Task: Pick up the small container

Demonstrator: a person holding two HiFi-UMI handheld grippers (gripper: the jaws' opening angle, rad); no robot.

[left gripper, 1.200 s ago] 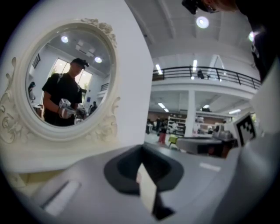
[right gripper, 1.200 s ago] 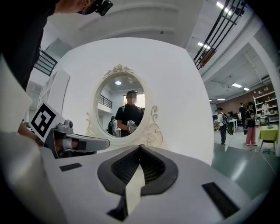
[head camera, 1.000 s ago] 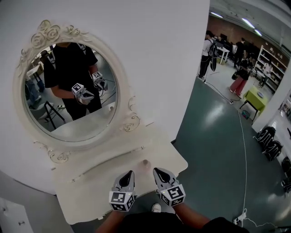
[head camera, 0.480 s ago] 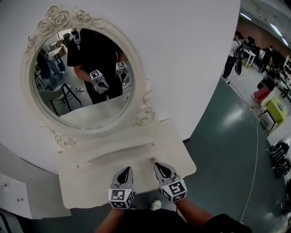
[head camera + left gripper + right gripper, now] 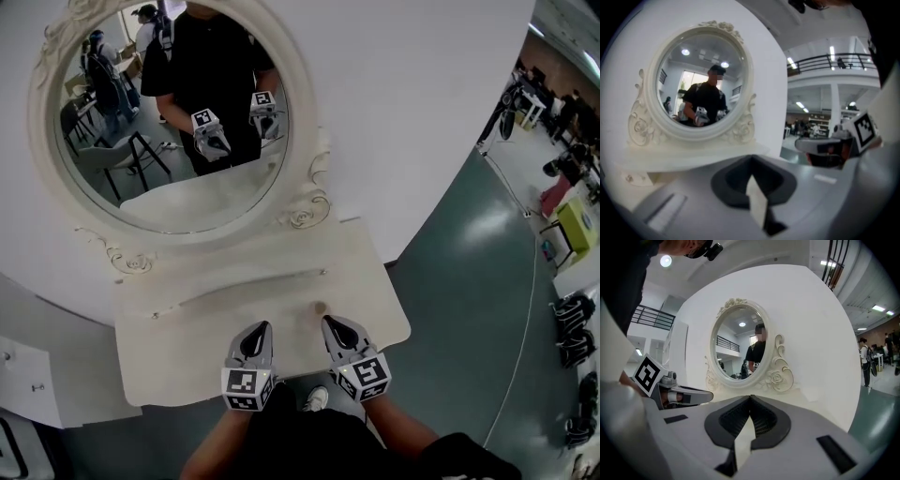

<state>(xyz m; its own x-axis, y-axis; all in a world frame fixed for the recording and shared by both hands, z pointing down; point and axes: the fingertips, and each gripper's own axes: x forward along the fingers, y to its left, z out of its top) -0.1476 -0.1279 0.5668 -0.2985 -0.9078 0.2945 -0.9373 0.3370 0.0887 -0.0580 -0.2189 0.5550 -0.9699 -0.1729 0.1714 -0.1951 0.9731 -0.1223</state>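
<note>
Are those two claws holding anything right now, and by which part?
Nothing. The left gripper and right gripper are shut and empty; the small container sits on the table.

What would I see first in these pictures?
The big oval mirror with its curly white frame, at the back of the cream dressing table, shows a person in black. At the table's front edge are the left gripper and right gripper, with a tiny container just beyond the right one.
</note>
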